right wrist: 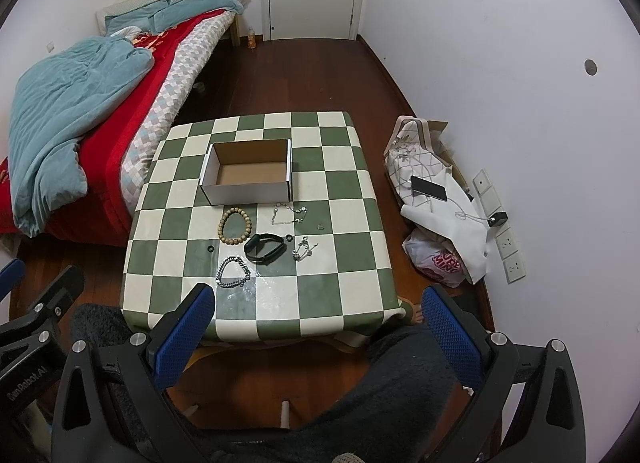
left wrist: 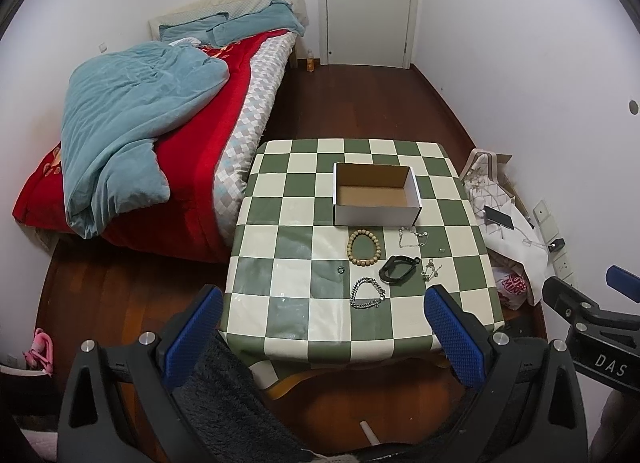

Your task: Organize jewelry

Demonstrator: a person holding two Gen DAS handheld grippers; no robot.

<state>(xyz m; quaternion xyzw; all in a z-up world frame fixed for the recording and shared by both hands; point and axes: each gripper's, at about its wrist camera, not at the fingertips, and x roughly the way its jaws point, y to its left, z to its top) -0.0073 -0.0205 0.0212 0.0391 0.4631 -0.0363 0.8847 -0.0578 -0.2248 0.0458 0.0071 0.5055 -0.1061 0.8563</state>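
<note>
Square table cover, glossy: checkerboard of olive green and cream squares.
Open cardboard box: white outside, plain brown inside.
Round wooden bead bracelet: tan.
Chunky metal chain bracelet: silver.
Rubber wristband: black.
Small ring: black.
Fine chain with charms: silver.
Rumpled plush duvet: teal blue.
Bed blanket: bright red, with a gold motif.
Mattress cover: diamond check of grey, white and pale blue.
Plank floor: dark reddish brown.
Panel door: white.
Textured pads of the gripper fingers: royal blue, on black frames.
</note>
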